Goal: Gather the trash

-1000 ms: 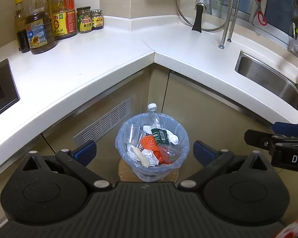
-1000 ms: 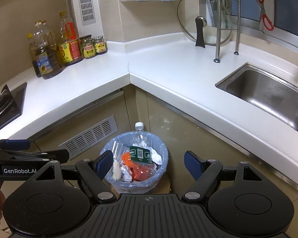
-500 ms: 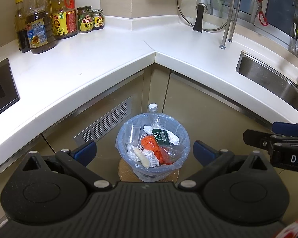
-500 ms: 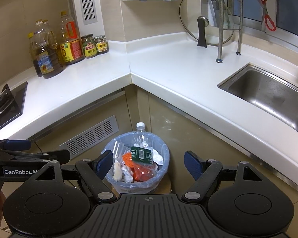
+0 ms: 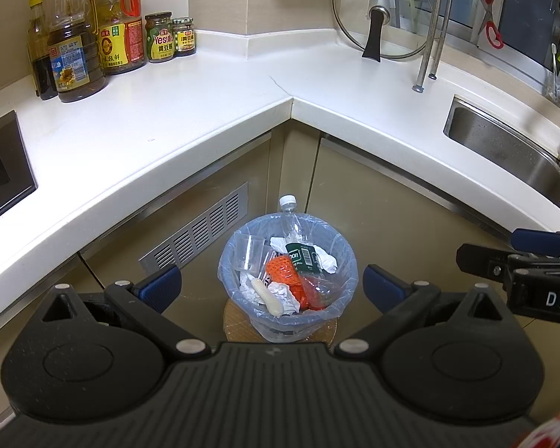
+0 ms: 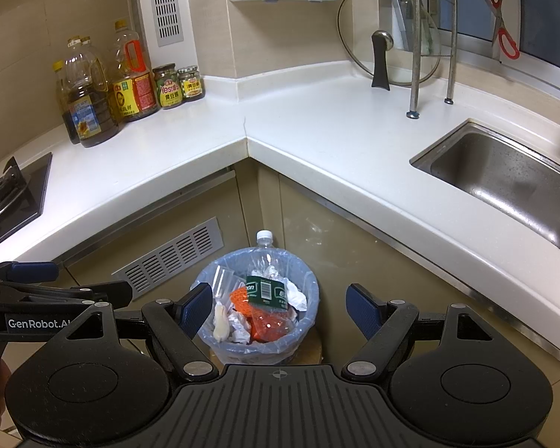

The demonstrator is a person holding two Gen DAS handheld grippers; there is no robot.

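No change over the last second. Left gripper (image 5: pixel 270 285) and right gripper (image 6: pixel 274 308) parted, empty, above full trash bin (image 5: pixel 349 261) in floor corner. Collection apparently pending.

Left gripper (image 5: pixel 271 287): jaws spread wide, nothing between the pads, lower centre of its own view. Right gripper (image 6: pixel 279 308): jaws likewise apart and empty; its side profile shows at right edge of the left view.
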